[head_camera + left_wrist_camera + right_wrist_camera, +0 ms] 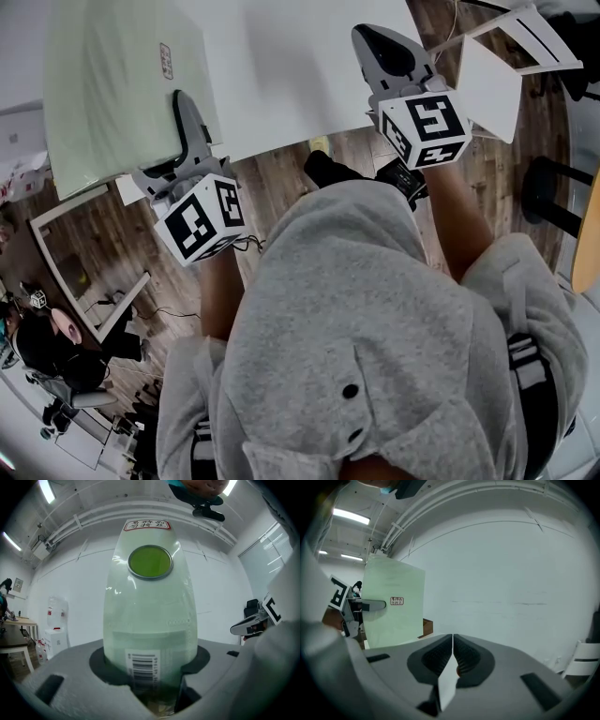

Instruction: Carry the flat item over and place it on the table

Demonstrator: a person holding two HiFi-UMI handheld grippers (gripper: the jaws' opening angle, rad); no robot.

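Note:
The flat item is a pale green translucent sheet [122, 84] with a small red-edged label. In the left gripper view the green sheet [150, 620] stands between the jaws, barcode at its foot and a round green sticker above. My left gripper [183, 108] is shut on its lower right edge. In the right gripper view the green sheet [393, 620] stands at the left. My right gripper [452, 637] is shut on a thin white sheet [444, 691] seen edge-on. From the head, the right gripper [384, 47] lies over a broad white surface [291, 66]; whether that is the table I cannot tell.
Wooden floor [281, 178] shows below the white surface. A white chair [525, 37] and a black stool [548, 187] stand at the right. An open white frame [56, 253] lies on the floor at the left. A water dispenser [56, 625] stands by the far wall.

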